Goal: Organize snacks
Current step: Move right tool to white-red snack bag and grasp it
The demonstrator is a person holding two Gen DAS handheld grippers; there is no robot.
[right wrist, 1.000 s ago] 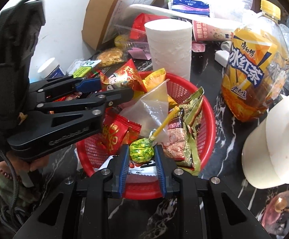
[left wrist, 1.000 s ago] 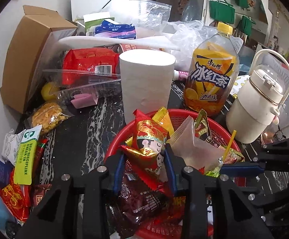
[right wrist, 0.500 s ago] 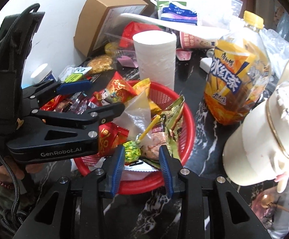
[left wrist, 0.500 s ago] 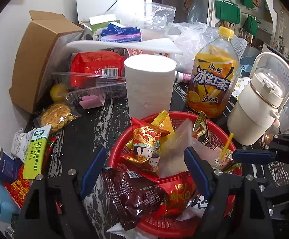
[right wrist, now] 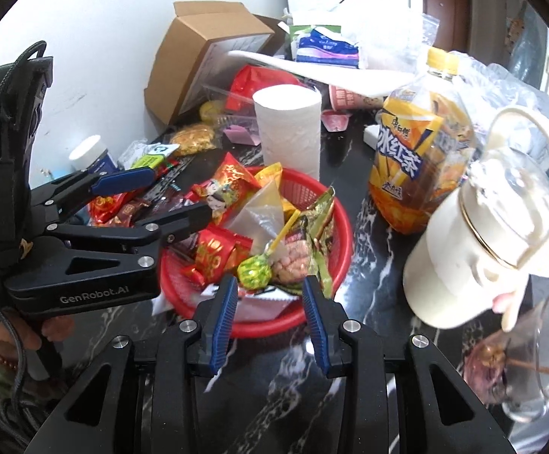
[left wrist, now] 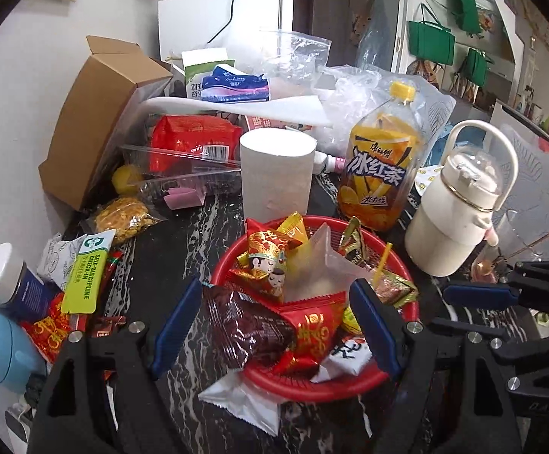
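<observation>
the basket (left wrist: 407, 276) is red plastic mesh with a smooth glossy rim, and the snack packets (left wrist: 259, 325) in it are shiny crinkled foil and film, one clear bag (left wrist: 323, 265) looking matt and cloudy. the table (left wrist: 199, 227) is polished black stone with white veins, the paper roll (left wrist: 276, 174) is soft, matt and embossed, and the box (left wrist: 96, 113) is plain brown cardboard. the bottle (left wrist: 380, 166) is clear glossy plastic, and the jug (left wrist: 452, 219) is smooth cream plastic with a transparent lid.
</observation>
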